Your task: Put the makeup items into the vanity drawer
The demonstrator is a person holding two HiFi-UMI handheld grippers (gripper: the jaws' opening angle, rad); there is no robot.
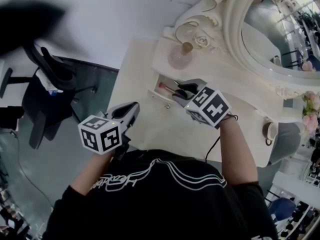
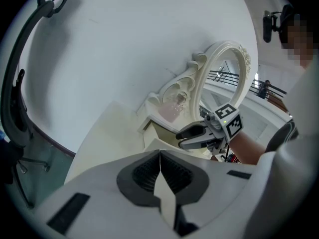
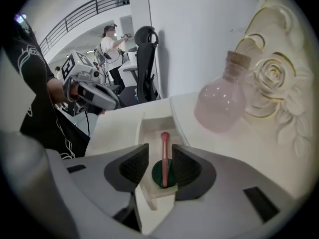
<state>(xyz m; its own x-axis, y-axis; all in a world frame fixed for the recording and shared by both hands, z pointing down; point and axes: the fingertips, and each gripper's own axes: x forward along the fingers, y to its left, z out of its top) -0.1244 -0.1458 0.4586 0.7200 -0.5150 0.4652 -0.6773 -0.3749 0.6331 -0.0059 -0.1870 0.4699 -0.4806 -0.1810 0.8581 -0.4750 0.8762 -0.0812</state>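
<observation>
The vanity surface (image 1: 135, 84) held an open drawer (image 3: 142, 128). The right tool (image 3: 159, 156) hung over it with its jaws apart and gripping nothing, while the left tool (image 2: 159, 173) was closed and empty. A pink brush (image 3: 164, 146) lay inside across a green compact (image 3: 157, 177). A careless withdrawal might hook the brush back out.

L tool (image 2: 160, 159) jaws together, R tool (image 3: 160, 159) jaws apart

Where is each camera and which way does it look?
Head view: on the person's head, looking down at the drawer; both arms, left gripper, right gripper show.
Left gripper view: on that gripper, facing the mirror past shut jaws; right arm shows.
Right gripper view: on that gripper, facing down at the pink brush; left hand shows.
Shared with the head view: that brush.
</observation>
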